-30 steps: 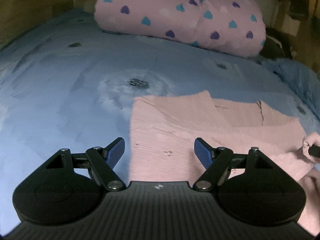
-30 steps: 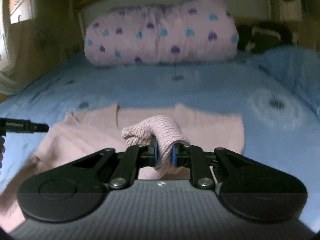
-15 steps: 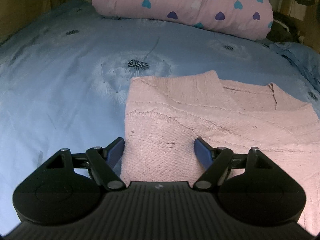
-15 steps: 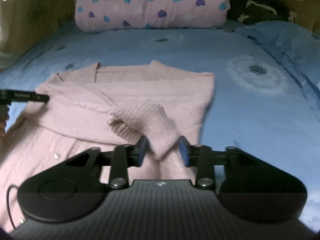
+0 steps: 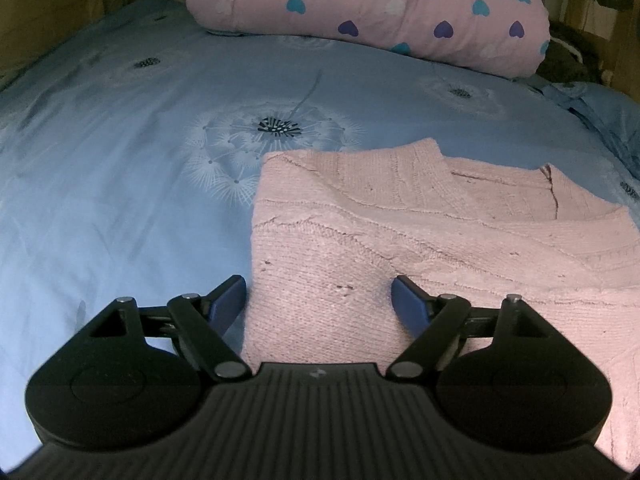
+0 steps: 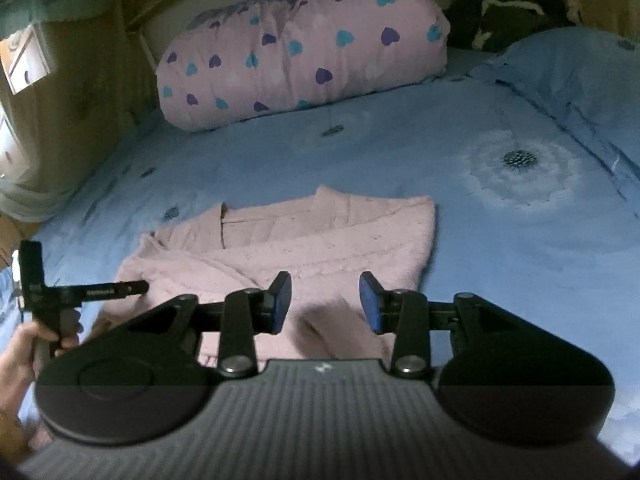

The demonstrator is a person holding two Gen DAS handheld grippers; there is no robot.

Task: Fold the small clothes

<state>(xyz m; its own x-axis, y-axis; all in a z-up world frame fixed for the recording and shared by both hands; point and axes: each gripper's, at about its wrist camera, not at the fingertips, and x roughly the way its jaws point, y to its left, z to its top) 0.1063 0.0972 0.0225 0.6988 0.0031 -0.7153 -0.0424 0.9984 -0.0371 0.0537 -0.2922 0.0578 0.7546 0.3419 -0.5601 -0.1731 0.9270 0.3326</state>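
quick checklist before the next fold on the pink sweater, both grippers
1. Left gripper open, nothing held: ok.
2. Right gripper open, nothing held: ok.
3. Pink sweater lying on the blue bedsheet, sides folded in: ok.
4. Sleeve lying across the sweater below the right gripper: ok.
5. Sweater's near hem lying flat: cannot tell, hidden by the grippers.
6. Heart-print quilt apart from the sweater: ok.

One pink knitted sweater (image 5: 420,240) on one blue bedspread (image 5: 120,160) — one heart-print pillow (image 5: 372,8) at 12 o'clock — and two grippers, left (image 5: 318,300) and right (image 6: 325,300).
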